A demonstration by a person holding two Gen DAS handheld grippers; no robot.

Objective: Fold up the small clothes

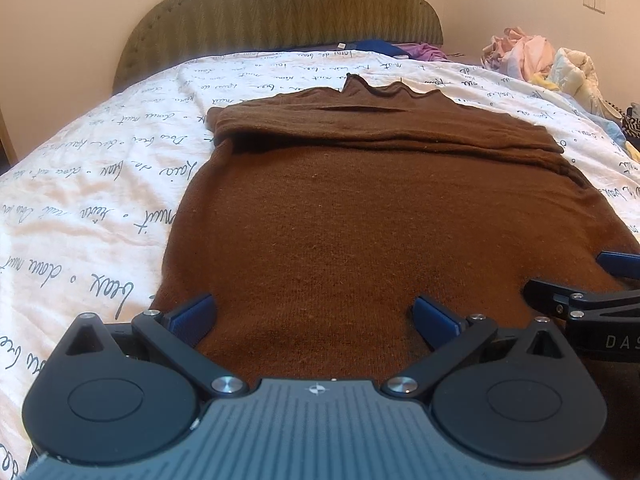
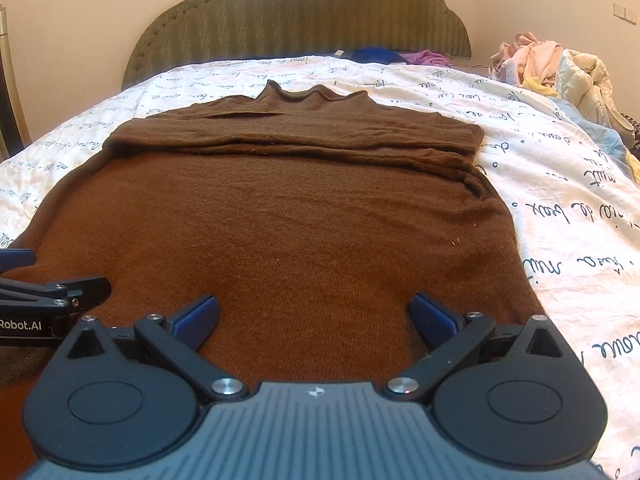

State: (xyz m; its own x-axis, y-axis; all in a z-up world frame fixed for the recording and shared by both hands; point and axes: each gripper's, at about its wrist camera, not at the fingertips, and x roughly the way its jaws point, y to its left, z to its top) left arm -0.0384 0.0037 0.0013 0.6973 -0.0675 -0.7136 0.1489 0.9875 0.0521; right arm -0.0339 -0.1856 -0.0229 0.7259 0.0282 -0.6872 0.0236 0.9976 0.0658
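A brown knitted sweater (image 1: 360,216) (image 2: 280,216) lies flat on the bed, collar toward the headboard, with both sleeves folded across its chest. My left gripper (image 1: 314,318) stands open over the sweater's near hem, toward its left side, with nothing between its blue fingertips. My right gripper (image 2: 314,316) is open too, over the near hem toward the right side. In the left wrist view the right gripper's fingers (image 1: 560,298) show at the right edge; in the right wrist view the left gripper's fingers (image 2: 76,292) show at the left edge.
The bed carries a white sheet (image 1: 92,184) (image 2: 560,184) printed with handwriting. A padded olive headboard (image 1: 280,16) stands at the far end. A pile of pale clothes (image 1: 540,60) (image 2: 552,64) sits at the far right, and blue and purple garments (image 2: 384,56) lie by the headboard.
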